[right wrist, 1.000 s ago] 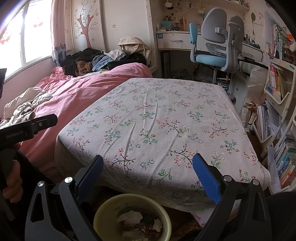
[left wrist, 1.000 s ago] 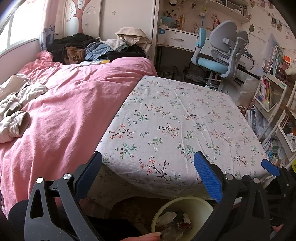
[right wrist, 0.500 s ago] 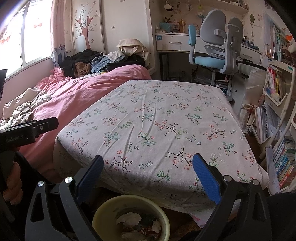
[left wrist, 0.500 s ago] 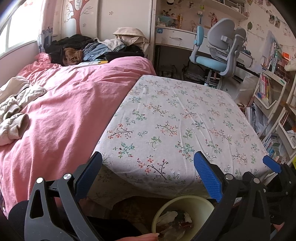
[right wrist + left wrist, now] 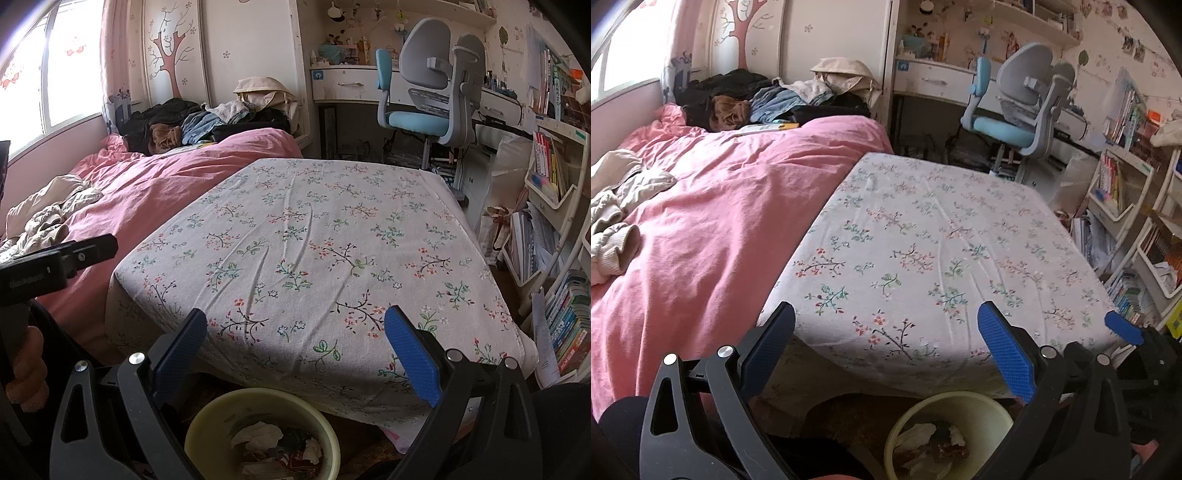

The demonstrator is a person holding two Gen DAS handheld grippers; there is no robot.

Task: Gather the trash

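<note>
A pale yellow bin (image 5: 192, 434) stands on the floor below the near edge of the table, with crumpled paper trash (image 5: 258, 434) inside. It also shows in the left wrist view (image 5: 982, 402). My left gripper (image 5: 886, 328) is open and empty above the table's near edge. My right gripper (image 5: 295, 328) is open and empty over the same edge, above the bin. The floral tablecloth (image 5: 314, 251) shows no trash on it.
A pink bed (image 5: 701, 221) with clothes lies to the left. A blue-grey desk chair (image 5: 424, 110) and desk stand beyond the table. Book racks (image 5: 554, 258) line the right side. The left gripper's body (image 5: 48, 266) shows at the left of the right wrist view.
Both grippers have drifted slightly; the view of the table has shifted a little. Both stay open and empty.
</note>
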